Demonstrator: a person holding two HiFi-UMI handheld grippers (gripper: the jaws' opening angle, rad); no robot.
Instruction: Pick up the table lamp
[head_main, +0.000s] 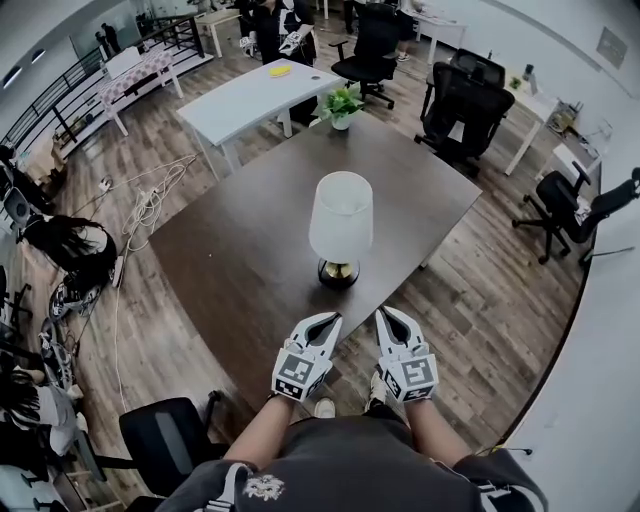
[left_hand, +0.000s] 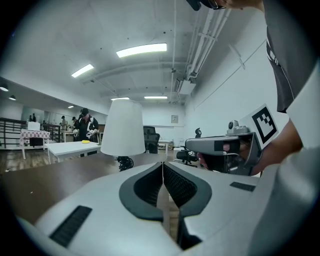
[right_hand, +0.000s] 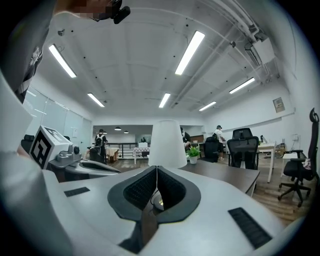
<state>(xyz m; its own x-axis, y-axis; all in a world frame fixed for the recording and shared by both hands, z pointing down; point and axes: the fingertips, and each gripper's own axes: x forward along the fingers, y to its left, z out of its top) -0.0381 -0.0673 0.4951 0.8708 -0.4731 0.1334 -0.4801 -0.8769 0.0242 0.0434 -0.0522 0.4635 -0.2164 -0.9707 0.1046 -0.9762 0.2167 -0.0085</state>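
Note:
The table lamp (head_main: 340, 220) has a white shade and a dark round base with a gold ring. It stands upright near the middle of the dark brown table (head_main: 240, 260). Both grippers hover over the table's near edge, short of the lamp and apart from it. My left gripper (head_main: 324, 321) is shut and empty, with the lamp (left_hand: 123, 128) ahead and slightly left of its closed tips (left_hand: 162, 164). My right gripper (head_main: 388, 315) is also shut and empty, with the lamp (right_hand: 167, 145) straight beyond its tips (right_hand: 156, 168). Each gripper view shows the other gripper alongside.
A small potted plant (head_main: 340, 103) sits at the table's far corner. Behind it is a white table (head_main: 255, 95), with black office chairs (head_main: 460, 100) to the right. A black chair (head_main: 165, 430) stands at my near left. Cables (head_main: 150, 205) lie on the wood floor.

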